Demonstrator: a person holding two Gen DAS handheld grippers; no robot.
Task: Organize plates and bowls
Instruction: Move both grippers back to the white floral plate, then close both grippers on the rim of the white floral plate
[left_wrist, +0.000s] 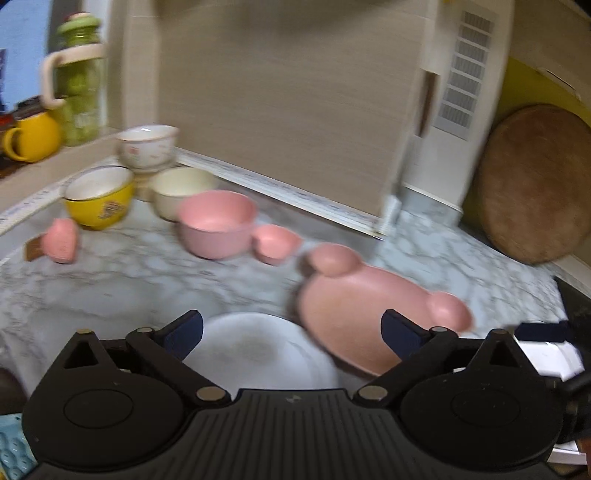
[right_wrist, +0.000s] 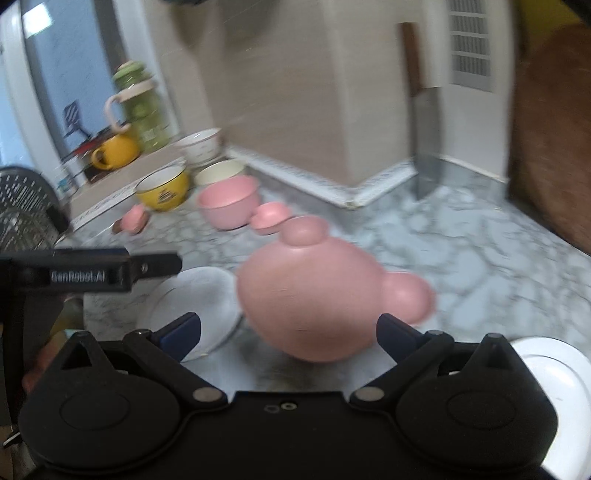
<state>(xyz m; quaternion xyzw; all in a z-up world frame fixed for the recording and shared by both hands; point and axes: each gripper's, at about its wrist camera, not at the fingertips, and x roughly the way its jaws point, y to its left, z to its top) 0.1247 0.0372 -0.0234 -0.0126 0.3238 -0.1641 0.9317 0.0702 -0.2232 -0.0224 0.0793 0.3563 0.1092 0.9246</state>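
Observation:
A pink bear-shaped plate (left_wrist: 369, 310) lies on the marble counter (left_wrist: 110, 280), overlapping a white plate (left_wrist: 258, 347). My left gripper (left_wrist: 293, 334) is open just above them, nothing between its fingers. My right gripper (right_wrist: 288, 336) is open too, with the pink bear-shaped plate (right_wrist: 310, 295) just ahead of its empty jaws. A white plate (right_wrist: 195, 295) lies to its left and another white plate (right_wrist: 554, 373) to its right. Farther back stand a pink bowl (left_wrist: 218, 225), a small pink dish (left_wrist: 277, 242), a yellow bowl (left_wrist: 99, 199), a cream bowl (left_wrist: 181, 188) and a white patterned bowl (left_wrist: 147, 146).
A green jar (left_wrist: 79, 81) and yellow mug (left_wrist: 33, 136) sit on the ledge at left. A round wooden board (left_wrist: 535, 184) leans at right. A cleaver (right_wrist: 424, 122) hangs by the wall corner. A metal basket (right_wrist: 26, 210) stands at far left.

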